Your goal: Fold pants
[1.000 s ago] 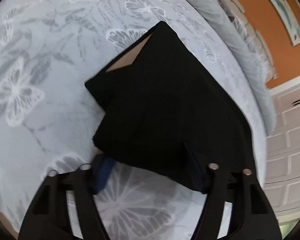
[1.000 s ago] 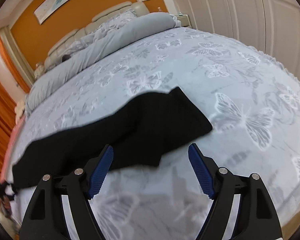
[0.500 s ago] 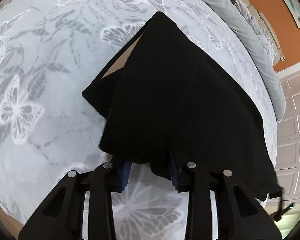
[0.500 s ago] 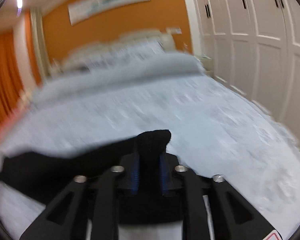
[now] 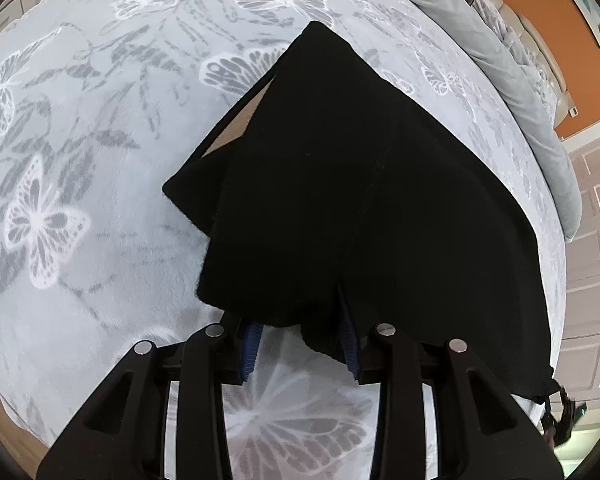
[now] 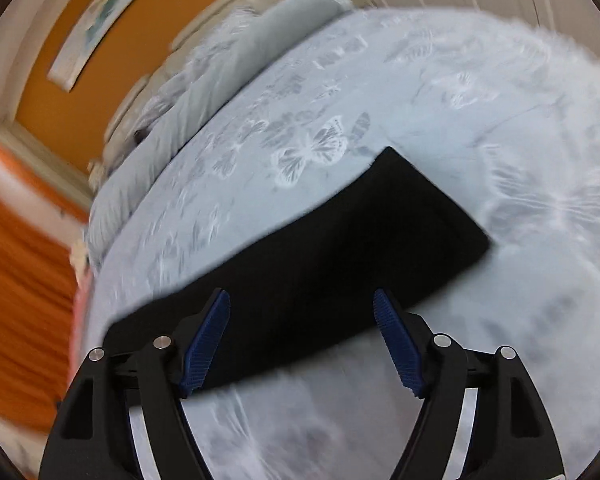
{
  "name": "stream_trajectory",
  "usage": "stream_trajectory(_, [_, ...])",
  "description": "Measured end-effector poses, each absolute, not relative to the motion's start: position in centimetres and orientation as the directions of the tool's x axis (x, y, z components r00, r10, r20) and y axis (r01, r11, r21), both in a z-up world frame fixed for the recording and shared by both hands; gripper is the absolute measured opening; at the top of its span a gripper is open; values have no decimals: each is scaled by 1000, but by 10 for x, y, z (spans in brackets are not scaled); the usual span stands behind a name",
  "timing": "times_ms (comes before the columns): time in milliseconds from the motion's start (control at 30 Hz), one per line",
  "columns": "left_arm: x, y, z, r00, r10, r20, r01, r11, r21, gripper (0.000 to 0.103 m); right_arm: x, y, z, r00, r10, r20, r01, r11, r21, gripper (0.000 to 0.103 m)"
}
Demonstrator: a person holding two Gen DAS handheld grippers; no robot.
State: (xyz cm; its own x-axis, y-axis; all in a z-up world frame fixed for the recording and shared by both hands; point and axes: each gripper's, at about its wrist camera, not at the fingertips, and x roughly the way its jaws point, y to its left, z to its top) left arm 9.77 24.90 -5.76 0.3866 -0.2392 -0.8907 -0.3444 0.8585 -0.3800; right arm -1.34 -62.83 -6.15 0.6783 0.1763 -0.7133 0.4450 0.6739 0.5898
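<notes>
The black pants (image 5: 340, 200) lie across the butterfly-print bed (image 5: 80, 160), one leg doubled over the other. The left hand-held gripper (image 5: 300, 344) pinches their near hem, likely to anchor or carry that end. The right hand-held gripper (image 6: 302, 340) is opening, its jaws wide over the cloth, pressing nothing.
</notes>
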Motion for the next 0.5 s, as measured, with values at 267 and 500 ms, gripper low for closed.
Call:
stream_trajectory(267, [91, 259, -61, 373, -255, -892, -325, 865, -383, 34, -28, -622, 18, 864, 73, -498, 242, 806, 540, 4])
stream_trajectory(500, [90, 261, -63, 368, -259, -893, -308, 872, -379, 34, -47, -668, -100, 724, 133, -677, 445, 660, 605, 8])
